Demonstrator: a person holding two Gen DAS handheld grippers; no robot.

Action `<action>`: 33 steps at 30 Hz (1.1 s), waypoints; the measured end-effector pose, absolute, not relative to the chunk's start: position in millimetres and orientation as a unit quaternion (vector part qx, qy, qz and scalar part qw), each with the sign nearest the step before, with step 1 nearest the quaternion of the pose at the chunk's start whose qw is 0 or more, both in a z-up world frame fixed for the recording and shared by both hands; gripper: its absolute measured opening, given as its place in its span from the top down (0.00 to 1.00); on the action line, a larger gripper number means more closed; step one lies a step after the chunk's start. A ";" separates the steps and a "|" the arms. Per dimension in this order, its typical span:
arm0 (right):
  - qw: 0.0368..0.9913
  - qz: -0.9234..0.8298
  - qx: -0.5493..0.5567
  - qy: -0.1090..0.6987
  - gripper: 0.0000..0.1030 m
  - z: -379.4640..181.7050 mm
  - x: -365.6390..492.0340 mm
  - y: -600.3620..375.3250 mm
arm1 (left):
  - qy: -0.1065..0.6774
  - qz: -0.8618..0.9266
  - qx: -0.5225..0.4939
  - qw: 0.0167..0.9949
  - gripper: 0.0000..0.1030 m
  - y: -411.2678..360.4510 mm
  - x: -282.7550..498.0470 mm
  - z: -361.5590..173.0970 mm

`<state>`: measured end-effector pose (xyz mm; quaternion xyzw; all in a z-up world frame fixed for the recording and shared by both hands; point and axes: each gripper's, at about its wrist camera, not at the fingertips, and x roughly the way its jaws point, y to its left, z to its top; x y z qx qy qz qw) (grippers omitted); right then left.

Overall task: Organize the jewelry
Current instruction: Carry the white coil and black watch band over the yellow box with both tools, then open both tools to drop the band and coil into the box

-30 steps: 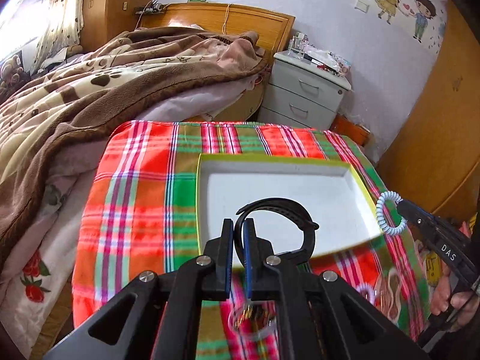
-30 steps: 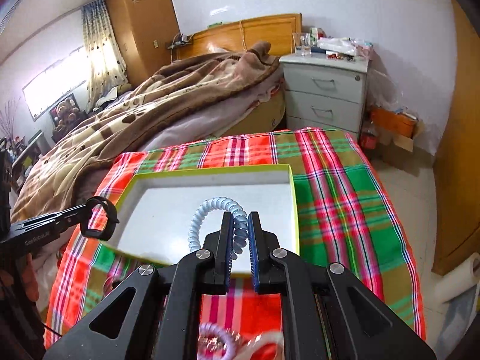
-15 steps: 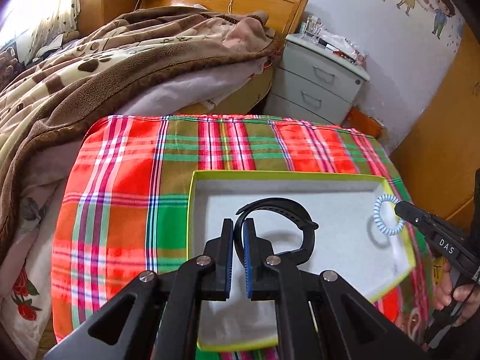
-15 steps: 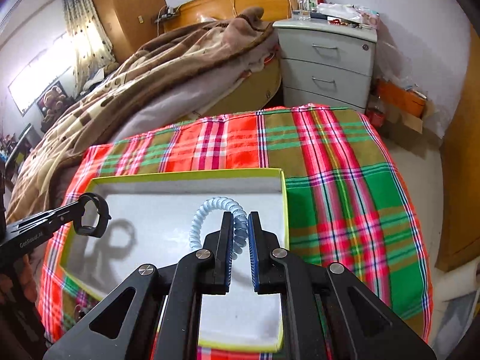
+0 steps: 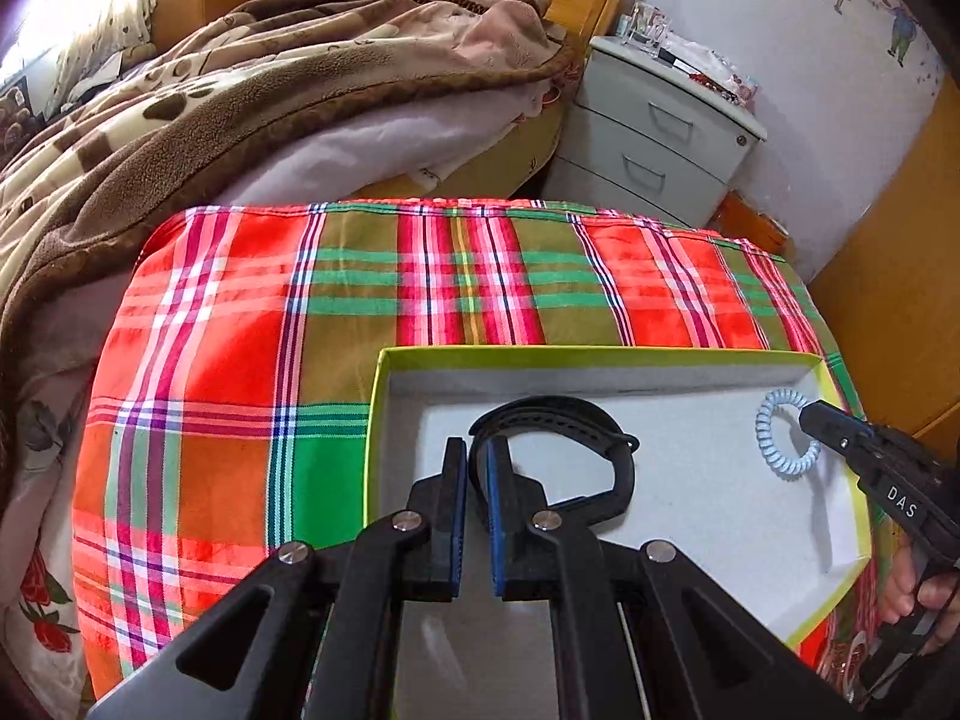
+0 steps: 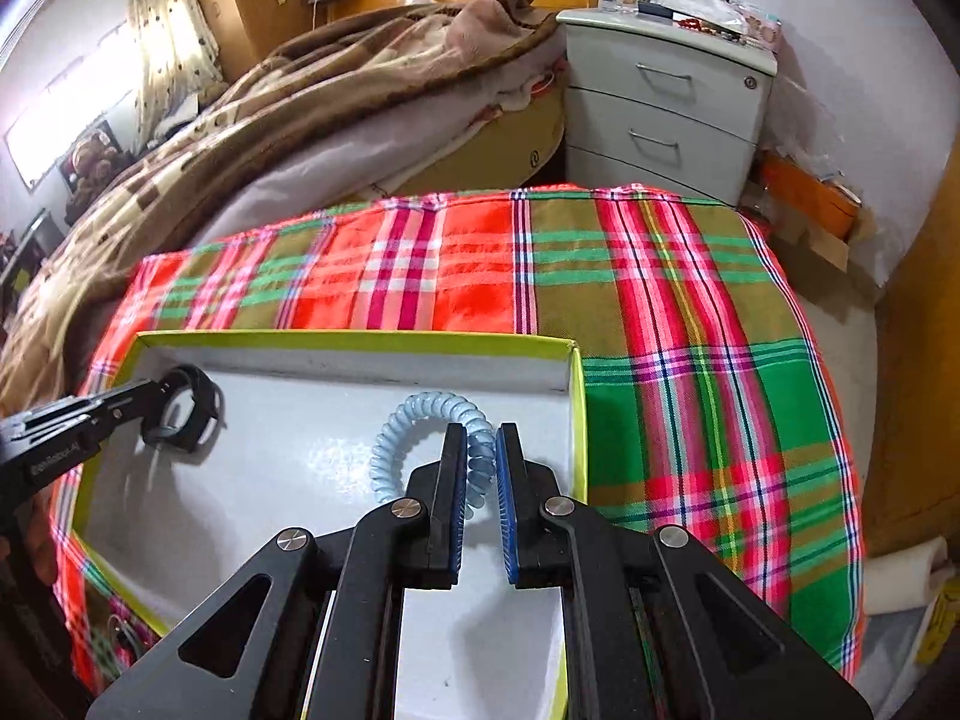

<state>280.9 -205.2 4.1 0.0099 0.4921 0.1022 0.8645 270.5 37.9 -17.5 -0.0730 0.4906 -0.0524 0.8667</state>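
A shallow white tray with a yellow-green rim lies on the plaid tablecloth. My left gripper is shut on a black wristband, low over the tray's left part; it also shows in the right wrist view. My right gripper is shut on a pale blue spiral hair tie, low over the tray's right part; the tie shows in the left wrist view at the tip of the right gripper.
The plaid-covered table stands beside a bed with a brown blanket and a grey-white nightstand. Small trinkets lie on the cloth past the tray's near corners. A wooden door is at the right.
Both grippers have moved forward and down over the tray with their items. The wristband and the hair tie now sit close to the tray floor, with their shadows tight beneath them.
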 end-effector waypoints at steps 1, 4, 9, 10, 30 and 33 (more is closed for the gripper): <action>0.864 0.102 0.009 0.493 0.90 3.7 281.7 -205.0 | 0.492 -0.053 -0.074 0.866 0.93 38.2 270.6 -17.8; 0.859 0.101 0.006 0.502 0.90 0.6 284.4 -204.6 | 0.494 -0.052 -0.074 0.865 0.93 37.4 272.0 -18.2; 0.852 0.103 0.010 0.513 0.90 -4.2 286.0 -204.3 | 0.497 -0.051 -0.075 0.863 0.93 38.4 272.6 -19.8; 0.852 0.102 0.009 0.513 0.90 -4.6 286.2 -203.8 | 0.497 -0.051 -0.075 0.863 0.93 38.4 272.9 -20.0; 0.866 0.110 0.021 0.487 0.60 20.6 263.8 -207.3 | 0.474 -0.064 -0.092 0.874 0.67 46.2 247.9 6.9; 0.874 0.111 0.031 0.472 0.59 33.5 248.8 -213.8 | 0.463 -0.067 -0.091 0.879 0.65 46.1 232.5 16.6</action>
